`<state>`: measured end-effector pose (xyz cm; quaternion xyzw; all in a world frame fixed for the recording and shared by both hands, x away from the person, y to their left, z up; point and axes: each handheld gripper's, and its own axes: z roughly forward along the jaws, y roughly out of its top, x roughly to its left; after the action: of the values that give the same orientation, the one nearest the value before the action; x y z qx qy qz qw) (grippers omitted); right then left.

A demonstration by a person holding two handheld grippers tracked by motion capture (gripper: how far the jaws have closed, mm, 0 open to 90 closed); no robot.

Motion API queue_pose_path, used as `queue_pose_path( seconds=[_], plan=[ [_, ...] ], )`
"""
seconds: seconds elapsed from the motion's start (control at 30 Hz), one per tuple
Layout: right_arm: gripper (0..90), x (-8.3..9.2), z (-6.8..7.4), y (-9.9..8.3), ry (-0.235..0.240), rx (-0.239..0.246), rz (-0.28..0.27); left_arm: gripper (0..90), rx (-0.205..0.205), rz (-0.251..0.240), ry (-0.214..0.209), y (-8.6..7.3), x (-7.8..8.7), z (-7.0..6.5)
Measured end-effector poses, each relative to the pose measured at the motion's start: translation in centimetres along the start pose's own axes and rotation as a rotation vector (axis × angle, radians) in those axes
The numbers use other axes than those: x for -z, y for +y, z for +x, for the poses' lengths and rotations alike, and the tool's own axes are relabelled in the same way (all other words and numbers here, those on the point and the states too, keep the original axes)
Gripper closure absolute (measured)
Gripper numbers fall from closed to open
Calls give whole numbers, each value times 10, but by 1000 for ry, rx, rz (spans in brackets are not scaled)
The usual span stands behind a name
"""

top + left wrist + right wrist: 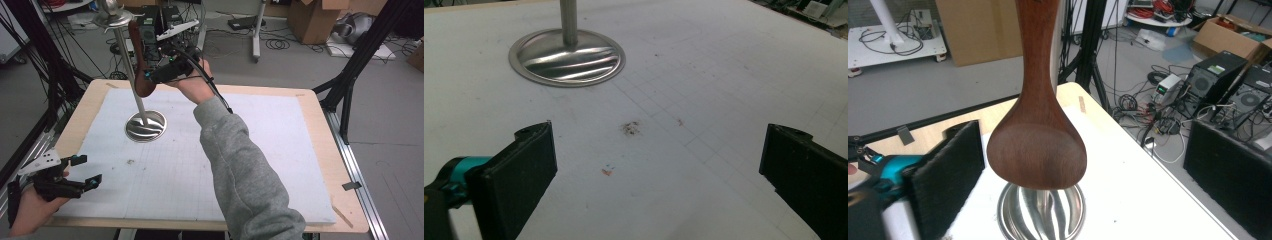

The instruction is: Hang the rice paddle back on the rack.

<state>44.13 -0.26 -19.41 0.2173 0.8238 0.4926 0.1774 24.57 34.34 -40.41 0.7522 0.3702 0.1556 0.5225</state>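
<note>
Nearest the person, the left gripper (pixel 75 175) hovers low over the white mat (pixel 280 150), jaws wide apart with nothing between them. Farther off, the right gripper (pixel 1083 170) has jaws standing apart too, a dark wooden spoon (pixel 1038 145) hanging between them untouched — bowl down, smooth and reddish-brown, its handle top cut off by the frame. Beyond and below the spoon sits the metal stand (pixel 145 125), its base half hidden behind the bowl — its top blurred in the high view.
</note>
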Motion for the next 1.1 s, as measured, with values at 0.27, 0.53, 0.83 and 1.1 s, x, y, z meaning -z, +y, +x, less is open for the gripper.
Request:
queue_pose_path(
  seconds=[0.27, 0.53, 0.83, 1.1],
  plan=[
    [15, 9, -4, -11, 1, -4, -4, 23, -5, 8, -19, 2, -8, 0],
    [16, 20, -11, -29, -4, -25, -4, 23, -9, 2, -38, 5, -14, 2],
    [16, 33, -19, -51, -9, -39, 3, 23, -9, -7, -54, 9, -20, 3],
    [16, 41, -25, -68, -10, -53, 19, 23, -7, -7, -74, 10, -25, 4]
  ],
)
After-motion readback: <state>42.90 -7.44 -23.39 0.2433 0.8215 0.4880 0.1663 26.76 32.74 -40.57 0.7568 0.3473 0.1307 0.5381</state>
